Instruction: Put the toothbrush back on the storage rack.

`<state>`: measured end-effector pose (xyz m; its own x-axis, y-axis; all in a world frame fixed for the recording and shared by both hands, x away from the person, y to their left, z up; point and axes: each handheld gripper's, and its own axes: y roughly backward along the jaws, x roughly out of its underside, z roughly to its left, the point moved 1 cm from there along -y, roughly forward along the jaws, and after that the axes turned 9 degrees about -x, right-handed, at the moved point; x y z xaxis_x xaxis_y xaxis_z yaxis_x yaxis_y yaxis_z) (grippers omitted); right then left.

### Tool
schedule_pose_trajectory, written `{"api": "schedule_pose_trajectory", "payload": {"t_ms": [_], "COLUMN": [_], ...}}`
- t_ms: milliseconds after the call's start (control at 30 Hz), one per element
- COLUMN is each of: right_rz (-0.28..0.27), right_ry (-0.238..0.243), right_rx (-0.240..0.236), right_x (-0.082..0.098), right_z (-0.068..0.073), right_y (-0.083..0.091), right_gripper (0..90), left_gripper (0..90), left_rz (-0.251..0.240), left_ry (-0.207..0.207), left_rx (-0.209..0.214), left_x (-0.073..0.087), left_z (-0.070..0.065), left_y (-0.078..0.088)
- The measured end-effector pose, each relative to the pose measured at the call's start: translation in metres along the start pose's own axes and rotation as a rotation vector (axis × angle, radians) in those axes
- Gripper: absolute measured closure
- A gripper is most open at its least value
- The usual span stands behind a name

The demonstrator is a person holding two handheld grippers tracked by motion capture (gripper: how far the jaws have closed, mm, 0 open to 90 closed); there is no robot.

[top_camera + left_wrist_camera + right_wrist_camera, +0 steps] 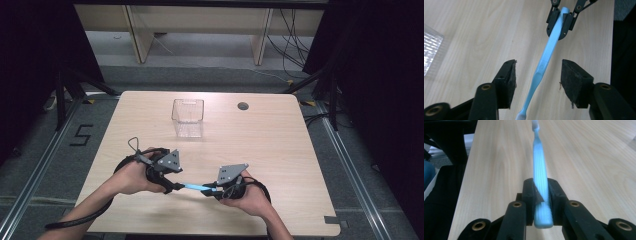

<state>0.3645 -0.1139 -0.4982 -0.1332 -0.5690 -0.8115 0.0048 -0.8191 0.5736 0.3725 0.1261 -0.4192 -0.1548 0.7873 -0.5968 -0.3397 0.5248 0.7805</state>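
Observation:
A light blue toothbrush [195, 187] hangs level above the wooden table [285, 150], between my two grippers. My right gripper [209, 190] is shut on its ribbed handle end; in the right gripper view the handle [540, 175] runs away from the pressed jaws [541, 192] to the white bristle head. My left gripper [177, 187] stands open around the neck. In the left gripper view the toothbrush [546, 57] passes between the two pads [510, 80] with a gap on each side, and the right gripper [561, 22] grips it farther off.
A clear plastic box [188, 117] stands upright at the table's middle back, and its corner [430, 50] shows in the left gripper view. A round cable hole [243, 106] sits near the far edge. Dark floor and frame posts surround the table.

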Motion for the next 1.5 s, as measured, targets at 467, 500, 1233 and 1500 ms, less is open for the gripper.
{"api": "schedule_pose_trajectory", "payload": {"t_ms": [467,500,1233,1500], "right_rz": [-0.065,-0.064,-0.187,-0.244], "right_ry": [-0.054,-0.054,-0.074,-0.058], "right_rx": [0.112,0.117,0.264,0.286], "right_x": [0.003,0.004,-0.005,-0.011], "right_z": [-0.010,-0.011,-0.017,-0.016], "right_y": [0.018,0.020,0.036,0.039], "right_gripper": [78.7,78.7,78.7,78.7], "left_gripper": [38.1,37.8,38.2,37.5], "left_rz": [-0.172,-0.183,-0.289,-0.352], "left_ry": [0.184,0.197,0.423,0.556], "left_rx": [-0.096,-0.103,-0.138,-0.125], "left_x": [0.019,0.020,0.051,0.052], "left_z": [0.008,0.009,0.012,0.021], "left_y": [0.017,0.017,-0.008,-0.020]}}
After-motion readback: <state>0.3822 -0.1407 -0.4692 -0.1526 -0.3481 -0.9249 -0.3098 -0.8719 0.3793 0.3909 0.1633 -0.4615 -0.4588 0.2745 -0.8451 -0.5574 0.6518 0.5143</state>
